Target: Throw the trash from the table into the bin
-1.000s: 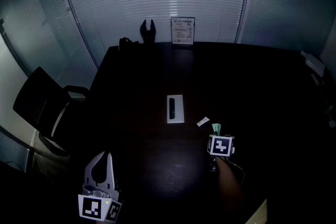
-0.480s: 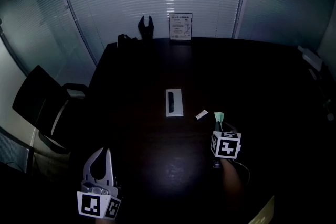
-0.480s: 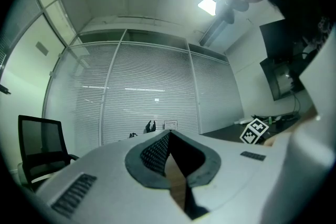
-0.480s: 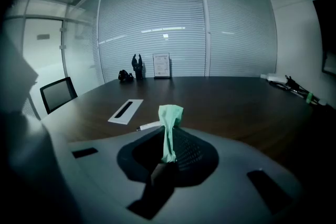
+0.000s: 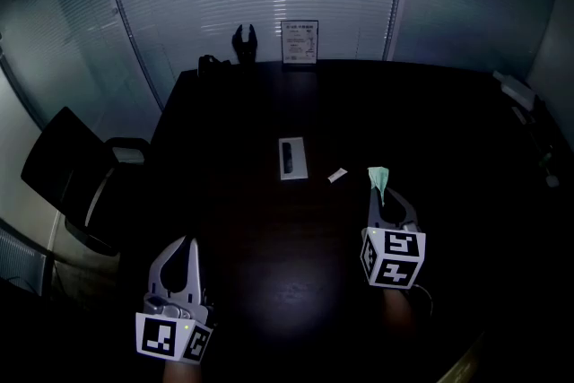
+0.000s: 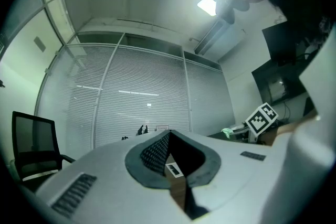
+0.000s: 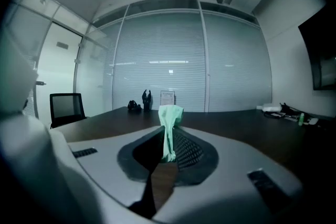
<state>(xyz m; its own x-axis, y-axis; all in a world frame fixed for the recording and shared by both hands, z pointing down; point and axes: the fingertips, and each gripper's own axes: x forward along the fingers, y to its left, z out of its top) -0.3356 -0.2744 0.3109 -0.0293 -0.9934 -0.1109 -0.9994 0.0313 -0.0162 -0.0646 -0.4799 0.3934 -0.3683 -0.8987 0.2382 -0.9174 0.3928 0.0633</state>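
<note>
A crumpled pale-green scrap (image 5: 378,178) is pinched in my right gripper (image 5: 379,186), which hangs above the dark table (image 5: 269,229) at the right. Its jaws have just been closing on the scrap. In the right gripper view the scrap (image 7: 169,123) stands up from between the tips of the right gripper (image 7: 167,157). My left gripper (image 5: 186,245) is at the near left, shut with nothing in it; its tips (image 6: 169,136) meet. A small white scrap (image 5: 337,176) lies on the table left of the right gripper. No bin is in view.
A white sheet with a black object on it (image 5: 292,159) lies mid-table. A framed sign (image 5: 300,43) and a black figure (image 5: 243,45) stand at the far edge. A black office chair (image 5: 72,175) is at the left. Cables and small items (image 5: 516,92) lie far right.
My right gripper has risen off the table with the green scrap and tilted closer to level. The left gripper has shifted slightly at the near left.
</note>
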